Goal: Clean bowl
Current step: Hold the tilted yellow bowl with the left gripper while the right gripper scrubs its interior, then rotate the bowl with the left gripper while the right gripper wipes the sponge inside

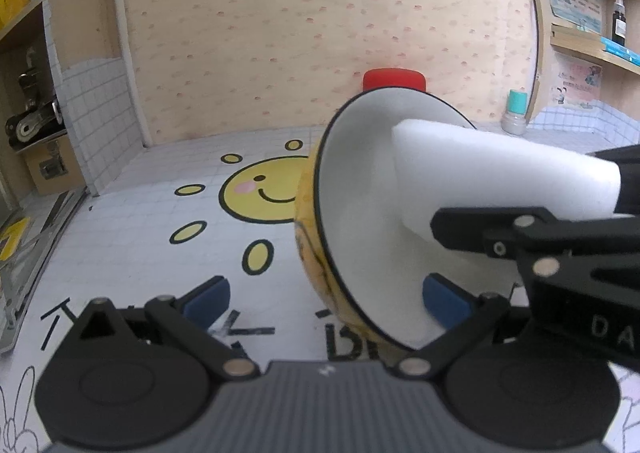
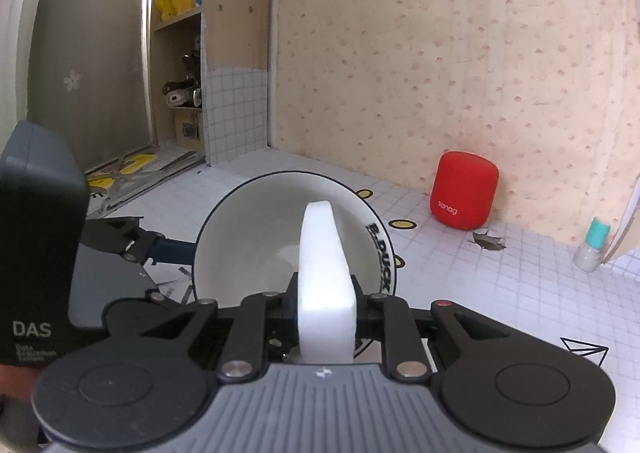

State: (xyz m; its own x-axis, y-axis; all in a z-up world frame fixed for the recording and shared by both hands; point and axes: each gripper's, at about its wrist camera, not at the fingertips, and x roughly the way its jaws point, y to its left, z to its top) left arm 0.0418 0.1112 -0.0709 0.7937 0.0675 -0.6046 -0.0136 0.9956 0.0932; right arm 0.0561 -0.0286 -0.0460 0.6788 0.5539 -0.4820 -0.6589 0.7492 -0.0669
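A bowl (image 1: 360,221), yellow outside, white inside with a black rim, is tipped on its side with its mouth turned toward the right gripper. My left gripper (image 1: 326,299) is open. Its right blue pad (image 1: 444,299) is at the bowl's inner side, and its left pad (image 1: 208,295) stands clear of the outer wall. The right gripper (image 2: 326,293) is shut on a white sponge (image 2: 324,277), whose far end reaches into the bowl (image 2: 248,237). In the left wrist view the sponge (image 1: 500,181) enters from the right, held by the right gripper (image 1: 560,197).
A red speaker (image 2: 464,195) stands by the wall behind the bowl, and a small teal-capped bottle (image 2: 592,245) is at the right. The tiled table cover bears a sun drawing (image 1: 260,189) and a torn spot (image 2: 488,241). Shelves (image 2: 180,25) with yellow items rise at the left.
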